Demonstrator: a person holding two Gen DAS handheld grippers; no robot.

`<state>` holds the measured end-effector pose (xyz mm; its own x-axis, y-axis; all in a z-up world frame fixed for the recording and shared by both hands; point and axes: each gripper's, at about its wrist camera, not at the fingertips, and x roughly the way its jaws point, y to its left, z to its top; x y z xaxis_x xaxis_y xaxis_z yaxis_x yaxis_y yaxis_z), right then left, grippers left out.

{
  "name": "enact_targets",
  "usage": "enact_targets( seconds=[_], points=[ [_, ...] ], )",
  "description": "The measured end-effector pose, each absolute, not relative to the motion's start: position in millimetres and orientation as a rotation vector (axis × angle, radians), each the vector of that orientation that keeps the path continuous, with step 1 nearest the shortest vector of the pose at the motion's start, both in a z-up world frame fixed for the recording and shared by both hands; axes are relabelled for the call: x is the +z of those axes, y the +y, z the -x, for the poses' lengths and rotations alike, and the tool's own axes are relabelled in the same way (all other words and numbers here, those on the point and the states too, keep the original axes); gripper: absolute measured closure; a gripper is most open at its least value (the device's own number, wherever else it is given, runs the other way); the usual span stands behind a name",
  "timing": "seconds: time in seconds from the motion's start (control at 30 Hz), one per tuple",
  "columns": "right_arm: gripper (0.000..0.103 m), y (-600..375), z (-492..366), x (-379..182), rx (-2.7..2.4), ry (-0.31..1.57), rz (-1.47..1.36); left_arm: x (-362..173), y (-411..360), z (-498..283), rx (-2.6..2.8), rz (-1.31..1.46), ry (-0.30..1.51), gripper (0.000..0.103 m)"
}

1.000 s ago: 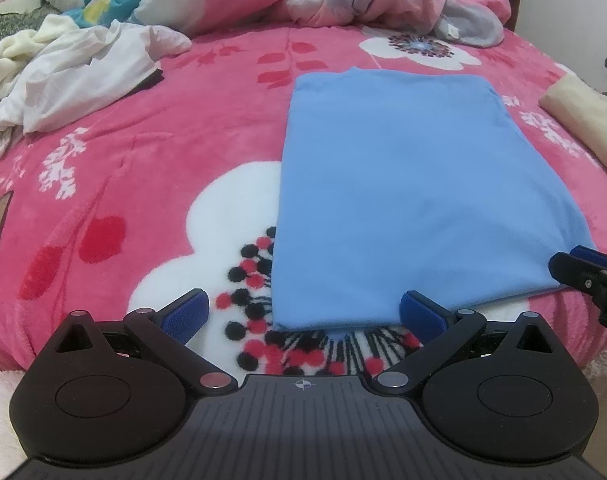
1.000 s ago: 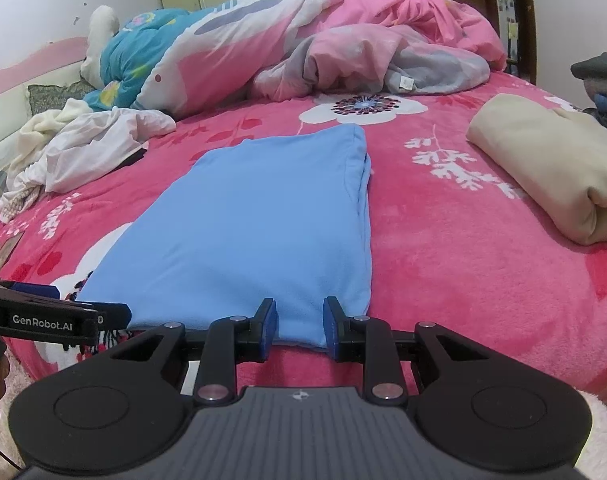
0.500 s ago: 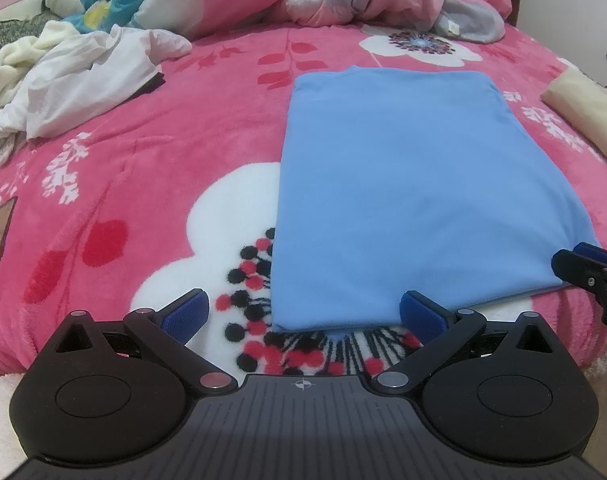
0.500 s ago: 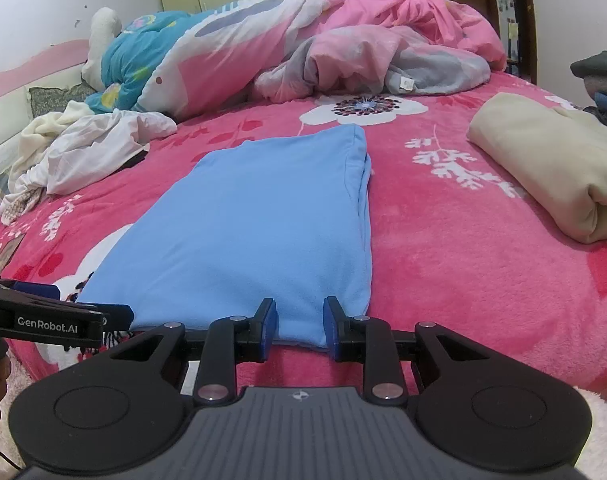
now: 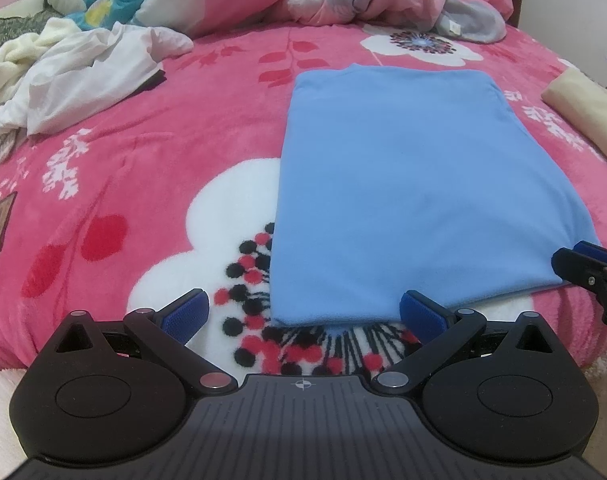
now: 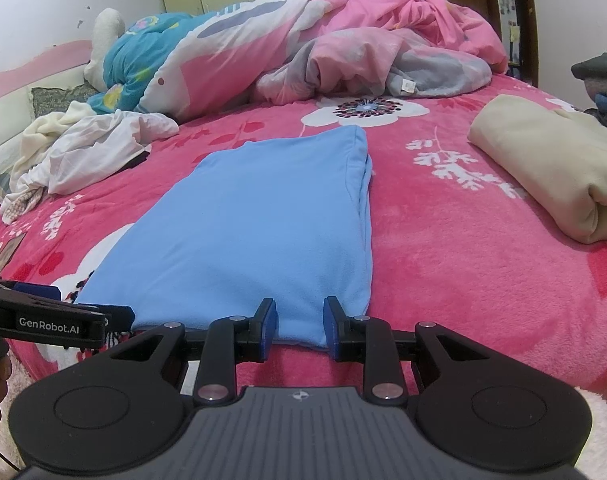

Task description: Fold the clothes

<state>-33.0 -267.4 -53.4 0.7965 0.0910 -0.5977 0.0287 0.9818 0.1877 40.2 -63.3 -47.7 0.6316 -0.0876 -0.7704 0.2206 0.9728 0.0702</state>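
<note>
- The blue garment [image 6: 255, 224] lies flat on the bed [image 6: 463, 264], already folded to a long rectangle, its near hem just ahead of both tongs.
- The right tongs [image 6: 299, 320] stand partly open, straddling the near right edge without pinching it.
- The left tongs [image 5: 303, 316] gape wide at the near left corner, holding nothing.
- Likely next: both close on the hem, then carry it away towards the far edge.

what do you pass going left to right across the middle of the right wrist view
white crumpled clothes → blue folded garment → bare pink floral blanket → cream folded garment
</note>
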Motion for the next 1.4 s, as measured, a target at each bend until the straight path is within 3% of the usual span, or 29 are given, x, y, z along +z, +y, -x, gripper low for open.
enact_targets(
  seconds=[1.17,1.4],
  points=[
    [0.069,-258.8,33.0,-55.0,0.024,0.644,-0.156,-54.7,-46.5,-29.8,-0.241,-0.091,0.791,0.000],
    [0.068,-259.5,35.1,-57.2,0.026,0.629,-0.166,-52.0,-26.1,-14.6,-0.369,0.026,0.761,0.000]
  ],
)
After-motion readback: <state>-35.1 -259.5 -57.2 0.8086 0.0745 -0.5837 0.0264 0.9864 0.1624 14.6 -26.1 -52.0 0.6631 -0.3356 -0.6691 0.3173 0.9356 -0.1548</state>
